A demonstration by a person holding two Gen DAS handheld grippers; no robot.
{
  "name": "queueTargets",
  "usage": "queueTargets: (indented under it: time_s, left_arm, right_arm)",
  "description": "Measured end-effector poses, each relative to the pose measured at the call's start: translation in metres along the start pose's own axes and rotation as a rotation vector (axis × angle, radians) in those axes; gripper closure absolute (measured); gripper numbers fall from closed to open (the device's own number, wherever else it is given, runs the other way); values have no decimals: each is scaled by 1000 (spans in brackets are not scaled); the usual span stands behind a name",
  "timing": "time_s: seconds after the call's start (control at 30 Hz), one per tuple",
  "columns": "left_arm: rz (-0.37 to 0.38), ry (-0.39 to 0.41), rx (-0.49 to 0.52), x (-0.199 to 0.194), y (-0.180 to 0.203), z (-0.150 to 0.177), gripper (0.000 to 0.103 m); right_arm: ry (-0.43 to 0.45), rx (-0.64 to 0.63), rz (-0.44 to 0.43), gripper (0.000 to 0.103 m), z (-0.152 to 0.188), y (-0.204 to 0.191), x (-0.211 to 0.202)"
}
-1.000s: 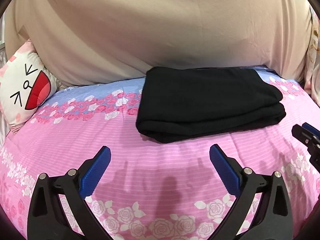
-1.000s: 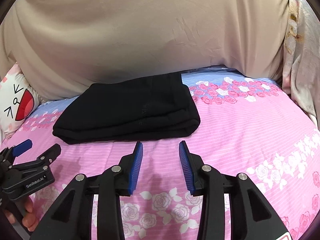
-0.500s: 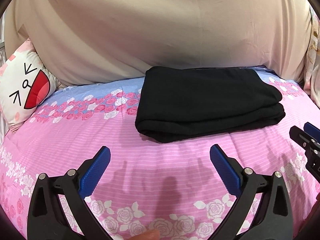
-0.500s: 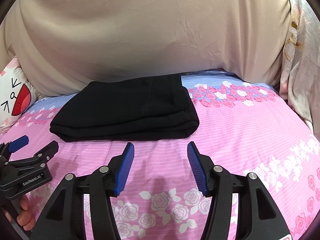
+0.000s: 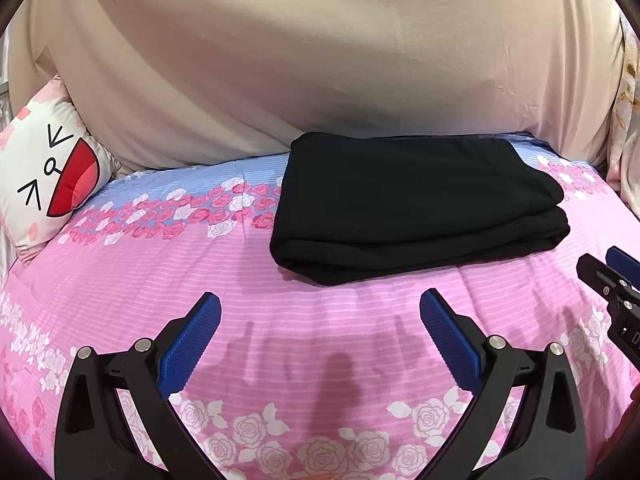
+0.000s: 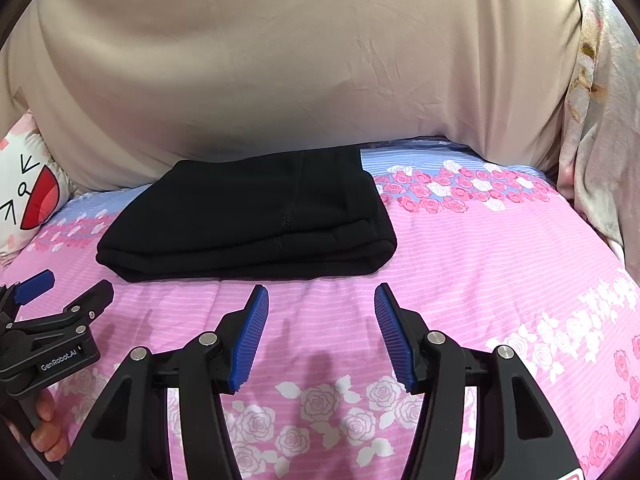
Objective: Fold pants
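Observation:
The black pants (image 5: pixel 416 204) lie folded into a thick rectangle on the pink floral bedsheet (image 5: pixel 160 280), close to the beige backing. The right wrist view has the pants (image 6: pixel 256 216) ahead and a little left. My left gripper (image 5: pixel 320 300) stands open just short of the stack's near edge, nothing between its blue pads. My right gripper (image 6: pixel 322 292) is open too, empty, a short way in front of the fold. Each gripper shows in the other's view: the right gripper (image 5: pixel 600 264) at the far right, the left gripper (image 6: pixel 74 284) at the far left.
A white cushion with a cartoon face (image 5: pixel 44 176) leans at the back left. A large beige cloth-covered backing (image 5: pixel 320 60) rises behind the pants. Pale floral fabric (image 6: pixel 596 120) hangs at the right. A person's fingers (image 6: pixel 44 428) hold the left gripper's handle.
The right gripper's jaws have spread wider apart, from a narrow gap to a broad one. The left gripper and the folded pants have stayed put.

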State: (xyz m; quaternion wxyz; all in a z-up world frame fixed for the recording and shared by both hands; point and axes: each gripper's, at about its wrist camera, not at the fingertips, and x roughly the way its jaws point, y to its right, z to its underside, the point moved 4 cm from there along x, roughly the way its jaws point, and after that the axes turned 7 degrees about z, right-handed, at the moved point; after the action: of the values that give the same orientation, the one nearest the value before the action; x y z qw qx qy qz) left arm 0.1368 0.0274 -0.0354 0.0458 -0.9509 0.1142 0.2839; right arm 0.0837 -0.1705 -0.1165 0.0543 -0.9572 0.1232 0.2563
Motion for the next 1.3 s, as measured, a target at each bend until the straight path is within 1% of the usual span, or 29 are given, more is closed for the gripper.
queueTargets:
  time_s: [0.8, 1.03, 1.1, 1.3]
  left_arm:
    - [-1, 0, 3, -1, 2, -2, 5]
    - [-10, 7, -29, -2, -5, -1, 5]
    - [0, 2, -37, -1, -7, -1, 5]
    - [12, 4, -10, -1, -1, -2, 5]
  right_arm:
    - [-2, -2, 2, 48, 0, -1, 0]
    - [-3, -2, 2, 48, 0, -2, 0]
    - [-3, -3, 2, 47, 0, -2, 0]
    - [-3, -3, 1, 46, -1, -1, 0]
